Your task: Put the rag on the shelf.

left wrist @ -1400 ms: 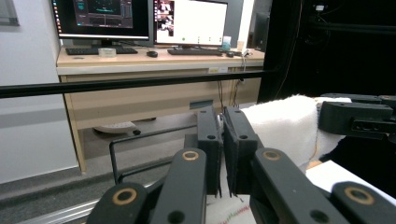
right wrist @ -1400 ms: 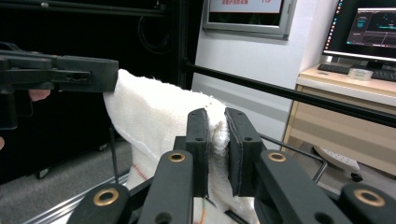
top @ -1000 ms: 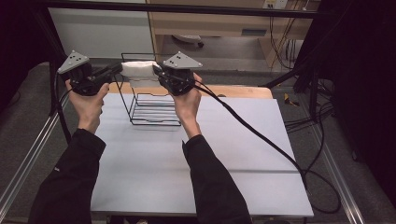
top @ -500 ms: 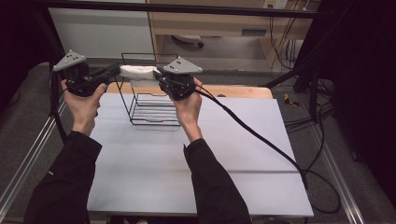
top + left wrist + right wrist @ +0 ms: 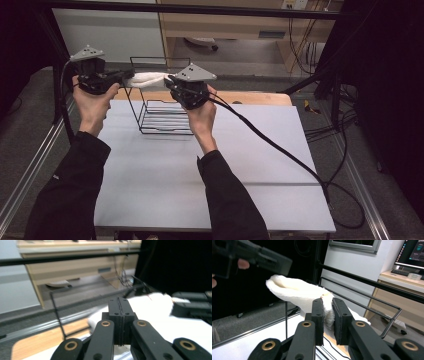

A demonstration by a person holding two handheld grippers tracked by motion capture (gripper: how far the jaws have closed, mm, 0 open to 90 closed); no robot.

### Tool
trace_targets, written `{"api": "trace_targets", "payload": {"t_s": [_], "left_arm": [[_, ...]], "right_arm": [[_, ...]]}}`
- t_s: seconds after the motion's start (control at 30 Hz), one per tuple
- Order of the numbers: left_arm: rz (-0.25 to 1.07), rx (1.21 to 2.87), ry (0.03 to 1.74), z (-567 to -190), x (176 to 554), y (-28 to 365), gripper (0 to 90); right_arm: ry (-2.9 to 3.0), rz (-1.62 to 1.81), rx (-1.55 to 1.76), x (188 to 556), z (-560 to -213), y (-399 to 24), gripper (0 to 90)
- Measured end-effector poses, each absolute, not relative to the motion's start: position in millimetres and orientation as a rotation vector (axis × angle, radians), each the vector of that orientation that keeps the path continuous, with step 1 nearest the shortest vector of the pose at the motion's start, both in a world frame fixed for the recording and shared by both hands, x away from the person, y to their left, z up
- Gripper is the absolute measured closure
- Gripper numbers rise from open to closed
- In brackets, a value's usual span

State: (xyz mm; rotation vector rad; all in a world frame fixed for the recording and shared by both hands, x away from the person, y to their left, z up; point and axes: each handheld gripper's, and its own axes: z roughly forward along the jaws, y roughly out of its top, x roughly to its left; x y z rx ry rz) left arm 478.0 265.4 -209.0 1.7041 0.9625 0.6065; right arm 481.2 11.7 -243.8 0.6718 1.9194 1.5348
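Observation:
A white towel [image 5: 149, 79] hangs in the air above a black wire basket [image 5: 165, 122], stretched between my two grippers. My right gripper [image 5: 170, 81] points left and is shut on one end of it. In the right gripper view the pads [image 5: 319, 315] pinch a fold of the towel [image 5: 294, 292]. My left gripper [image 5: 125, 76] points right at the other end, and its jaws have just been closing. In the left gripper view that gripper [image 5: 120, 305] is shut, pad against pad, with no cloth seen between. The towel [image 5: 155, 312] lies just beyond its tips.
The basket stands at the back of a grey-white table [image 5: 160, 175], with a wooden strip [image 5: 250, 97] along the far edge. A black cable [image 5: 280, 150] trails from the right gripper across the table. A black frame bar [image 5: 200, 9] runs overhead.

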Motion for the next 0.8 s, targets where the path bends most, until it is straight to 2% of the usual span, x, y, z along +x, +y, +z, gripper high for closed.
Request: {"api": "trace_targets", "payload": {"t_s": [0.43, 0.57, 0.67, 0.8], "left_arm": [[0.576, 1.750, 0.956, -231, 478, 261, 90.0], [0.582, 1.763, 0.951, -235, 479, 260, 90.0], [0.590, 1.763, 0.950, -237, 480, 259, 90.0], [0.595, 1.755, 0.957, -239, 481, 258, 90.0]], "right_arm": [[1.970, 1.522, 0.651, 478, -244, 9, 75.5], [1.994, 1.519, 0.651, 477, -244, 9, 71.8], [1.999, 1.535, 0.648, 476, -242, 8, 65.2], [1.989, 1.568, 0.657, 477, -237, 5, 65.3]]}}
